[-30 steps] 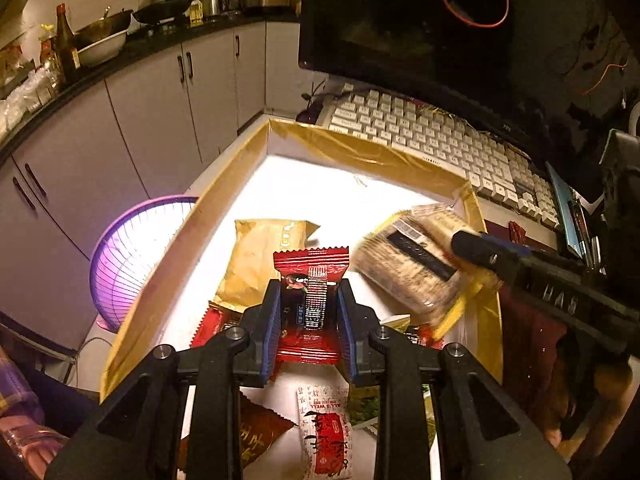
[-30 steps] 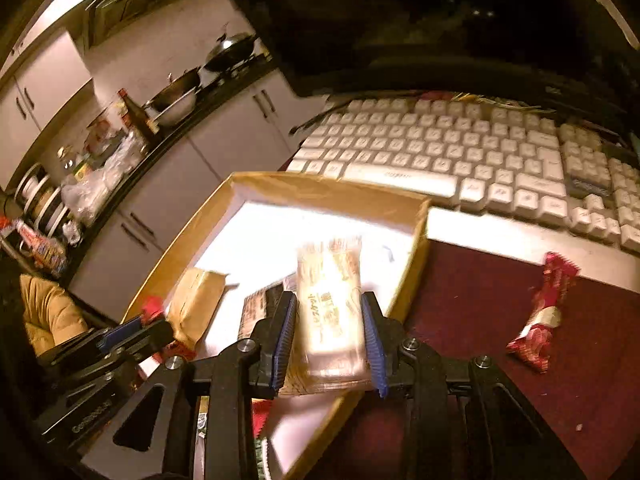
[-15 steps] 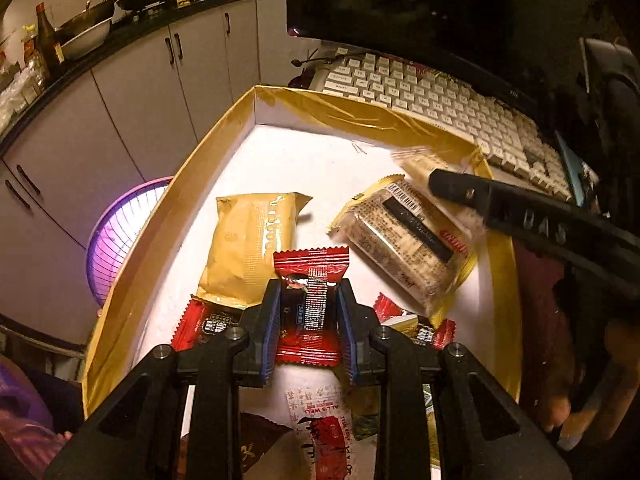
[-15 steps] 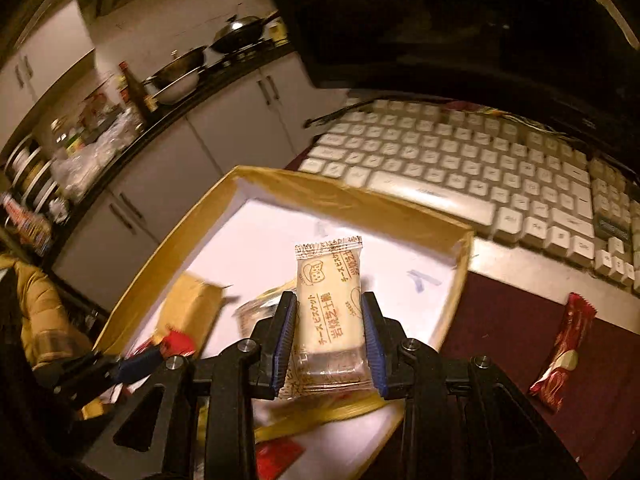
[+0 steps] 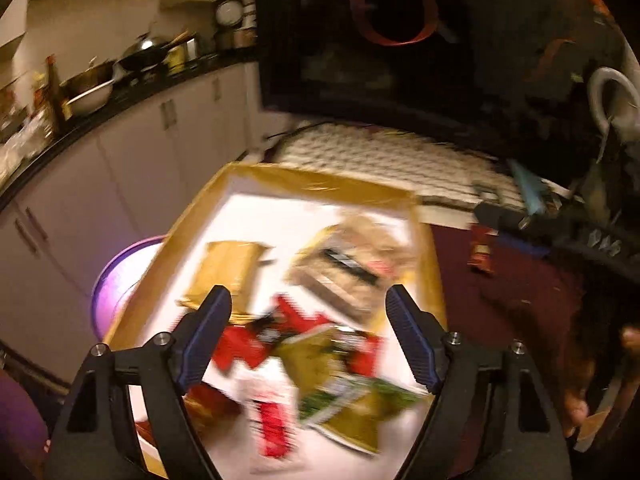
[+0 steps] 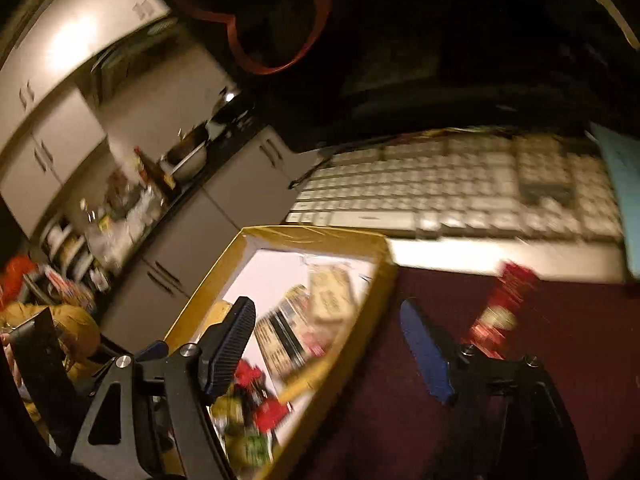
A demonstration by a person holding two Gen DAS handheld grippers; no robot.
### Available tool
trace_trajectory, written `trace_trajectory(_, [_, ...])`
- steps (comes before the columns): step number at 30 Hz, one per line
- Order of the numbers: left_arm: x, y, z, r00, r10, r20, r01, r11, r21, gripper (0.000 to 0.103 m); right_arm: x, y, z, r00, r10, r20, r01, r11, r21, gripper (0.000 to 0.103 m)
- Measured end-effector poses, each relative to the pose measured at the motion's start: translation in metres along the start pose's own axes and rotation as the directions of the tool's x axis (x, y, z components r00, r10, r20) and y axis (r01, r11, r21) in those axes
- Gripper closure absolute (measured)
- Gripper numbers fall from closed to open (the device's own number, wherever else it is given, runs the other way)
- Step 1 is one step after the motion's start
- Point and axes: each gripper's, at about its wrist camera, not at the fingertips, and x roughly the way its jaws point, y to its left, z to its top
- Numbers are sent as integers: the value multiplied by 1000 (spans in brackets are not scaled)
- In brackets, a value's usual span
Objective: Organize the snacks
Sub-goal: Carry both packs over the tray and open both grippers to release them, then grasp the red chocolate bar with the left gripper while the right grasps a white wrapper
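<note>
both our tongs hang released and empty, and the last red snack bar (image 6: 500,308) lies outside the box (image 6: 360,340), on the mat just ahead-right of our right tongs (image 6: 328,344), its long axis pointing away, far from our left tongs (image 5: 308,332).

I see dim, warm-lit kitchen, both views motion-blurred. Pale flat-front base cabinets (image 5: 132,152) with dark bar handles run along left, under black countertop (image 5: 120,100) crowded with steel wok (image 5: 148,54), metal bowl (image 5: 86,92) and dark bottle (image 5: 54,84). Pale wall cupboards (image 6: 52,92) above, bright glare on one door. Dark maroon desk surface (image 6: 560,360) at right; white keyboard (image 6: 460,192) along its far edge, large black monitor (image 5: 400,40) behind. Round purple mesh basket (image 5: 116,280) low beside cabinets.
</note>
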Motion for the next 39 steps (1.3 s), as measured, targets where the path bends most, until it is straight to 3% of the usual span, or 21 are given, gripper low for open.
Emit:
trace_trajectory(8, [-10, -60, -5, 995, -104, -1, 103, 989, 102, 23, -53, -49, -43, 1000, -30, -9, 31, 998, 53, 25])
trace_trajectory(13, [-14, -88, -6, 991, -130, -15, 131, 979, 157, 23, -88, -79, -52, 996, -93, 12, 91, 992, 92, 25])
trace_trajectory(17, [-10, -100, -5, 984, -175, -42, 179, 974, 140, 23, -131, -96, -51, 990, -138, 40, 136, 990, 46, 25])
trace_trajectory(19, [-9, -106, -7, 981, -186, -49, 191, 971, 141, 23, -147, -105, -51, 976, -213, 49, 212, 977, 22, 30])
trace_trajectory(21, [-9, -111, -7, 981, -189, -47, 194, 970, 149, 23, -165, -124, -52, 946, -319, 50, 318, 948, 30, 35])
trace_trajectory(25, [-8, -123, -7, 979, -194, -59, 201, 965, 166, 23, -178, -162, -59, 918, -397, -12, 396, 914, 85, 45])
trace_trajectory(31, [-7, -132, -10, 979, -191, -67, 200, 961, 189, 23, -164, -178, -65, 888, -450, -98, 456, 888, 61, 48])
trace_trajectory(34, [-7, -133, -12, 981, -184, -65, 194, 960, 204, 23, -153, -185, -71, 862, -486, -143, 496, 867, 46, 80])
trace_trajectory(37, [-3, -131, -10, 981, -176, -76, 188, 964, 190, 23, -150, -181, -74, 848, -511, -144, 519, 854, 28, 83])
trace_trajectory(39, [2, -132, -10, 979, -176, -103, 193, 963, 190, 23, -151, -176, -72, 858, -498, -126, 506, 862, 39, 83])
